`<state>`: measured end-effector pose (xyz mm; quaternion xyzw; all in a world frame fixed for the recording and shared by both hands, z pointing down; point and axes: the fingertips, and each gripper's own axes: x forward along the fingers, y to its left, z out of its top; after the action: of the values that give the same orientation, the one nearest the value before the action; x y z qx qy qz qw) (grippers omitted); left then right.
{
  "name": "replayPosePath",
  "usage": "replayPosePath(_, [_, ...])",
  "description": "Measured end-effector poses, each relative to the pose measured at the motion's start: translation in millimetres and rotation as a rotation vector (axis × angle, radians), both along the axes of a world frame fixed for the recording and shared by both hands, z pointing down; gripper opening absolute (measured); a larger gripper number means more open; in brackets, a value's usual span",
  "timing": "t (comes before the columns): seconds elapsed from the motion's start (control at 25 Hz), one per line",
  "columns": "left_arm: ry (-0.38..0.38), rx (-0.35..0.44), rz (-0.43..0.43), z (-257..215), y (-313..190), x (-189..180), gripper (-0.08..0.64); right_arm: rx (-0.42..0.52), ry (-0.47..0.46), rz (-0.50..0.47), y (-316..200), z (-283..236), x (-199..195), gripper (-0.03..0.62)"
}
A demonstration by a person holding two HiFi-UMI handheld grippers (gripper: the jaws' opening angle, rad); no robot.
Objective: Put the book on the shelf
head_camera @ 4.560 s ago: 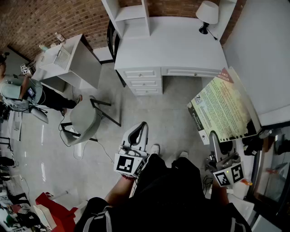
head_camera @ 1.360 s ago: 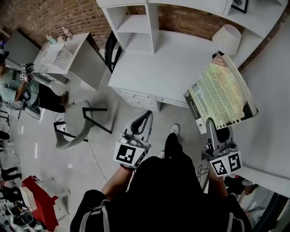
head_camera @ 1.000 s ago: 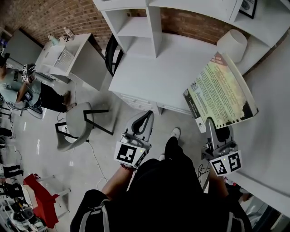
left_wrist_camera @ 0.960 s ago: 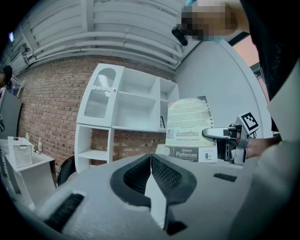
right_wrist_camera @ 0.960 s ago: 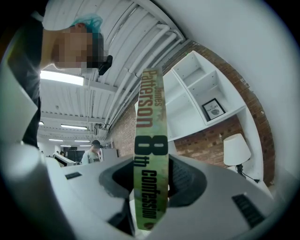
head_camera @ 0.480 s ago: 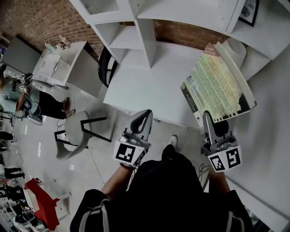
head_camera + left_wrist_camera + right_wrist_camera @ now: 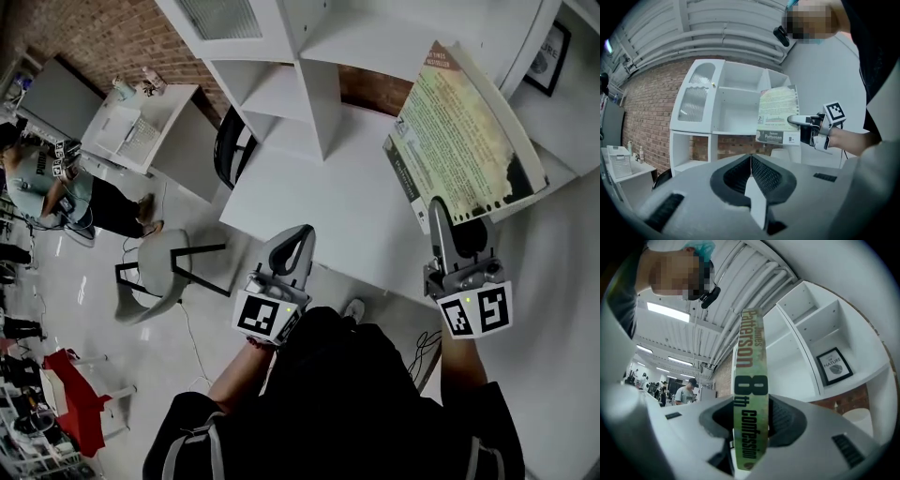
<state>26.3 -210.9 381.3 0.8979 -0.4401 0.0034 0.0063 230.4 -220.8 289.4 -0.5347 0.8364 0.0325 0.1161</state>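
While a bystander [image 7: 42,183] in a grey shirt is seen at the far left beside a small white side table [image 7: 141,131], a grey chair [image 7: 159,272] is pictured on the pale floor just in front of them. Nearer the middle, the left gripper [image 7: 296,236] is held low at the front edge of the white desk [image 7: 319,202]. Its ribbed pads [image 7: 764,176] are pressed together with nothing caught between them, as is plainly shown in the left gripper view. Behind the desk, a white shelf unit [image 7: 309,66] is set against a brick wall [image 7: 103,37], and its open compartments are seen from above. To the right, the book [image 7: 464,141] is raised in the air over the desk's right end, in front of the shelf unit's compartments and clear of the shelves themselves. It is clamped at its lower edge by the right gripper [image 7: 459,223], with the printed back cover turned up toward the head camera. In the right gripper view, the green spine [image 7: 750,380] is shown upright between the two dark pads [image 7: 782,420], which are closed against the covers on either side. At the far right, a framed picture [image 7: 548,61] is stood on a shelf beyond the book.
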Motion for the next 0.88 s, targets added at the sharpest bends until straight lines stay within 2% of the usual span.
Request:
replayPosePath(0.24, [0.004,-0.002,-0.006,-3,-19,-3,0.018,0.12,0.108,0.043,-49,-45,-16,0.164])
replayPosePath(0.4, [0.017,0.009,0.002,-8,-30,-3,0.019,0.162,0.173,0.051,-85,-65,-38,0.164])
replayPosePath(0.6, [0.03,0.029,-0.001,-16,-41,-10,0.018,0.152,0.17,0.091,-132,-76,-50,0.164])
replayPosePath(0.88, [0.039,0.039,-0.02,-19,-55,-33,0.018,0.133,0.239,0.207,-193,-82,-69,0.164])
